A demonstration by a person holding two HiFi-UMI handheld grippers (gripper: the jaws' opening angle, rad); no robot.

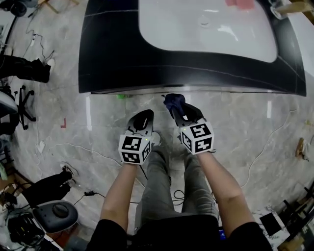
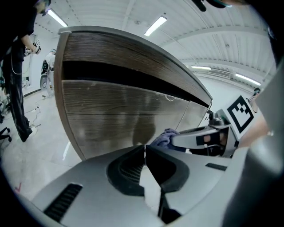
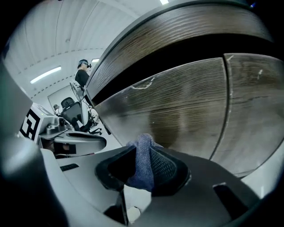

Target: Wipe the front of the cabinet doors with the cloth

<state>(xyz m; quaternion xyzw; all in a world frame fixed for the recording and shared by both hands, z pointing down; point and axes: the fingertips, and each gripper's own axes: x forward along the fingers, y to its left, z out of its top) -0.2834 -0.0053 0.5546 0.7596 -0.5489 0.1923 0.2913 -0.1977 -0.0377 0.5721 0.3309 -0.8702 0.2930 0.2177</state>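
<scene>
My right hand-held gripper (image 3: 141, 153) pinches the blue cloth (image 3: 143, 168), held just beside the wood-grain cabinet doors (image 3: 186, 106) under the dark worktop (image 1: 113, 63). My left hand-held gripper (image 2: 145, 148) is pressed together, empty.

Cabinet doors (image 3: 191, 111) partly beyond frame edge

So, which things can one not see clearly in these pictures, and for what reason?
Right gripper view: whether the cloth touches the cabinet doors cannot be told; the right gripper covers its lower part.
Head view: the countertop hides the cabinet doors.
Left gripper view: the right gripper hides most of the cloth.
Head view: the top edge cuts off a pink thing.
</scene>
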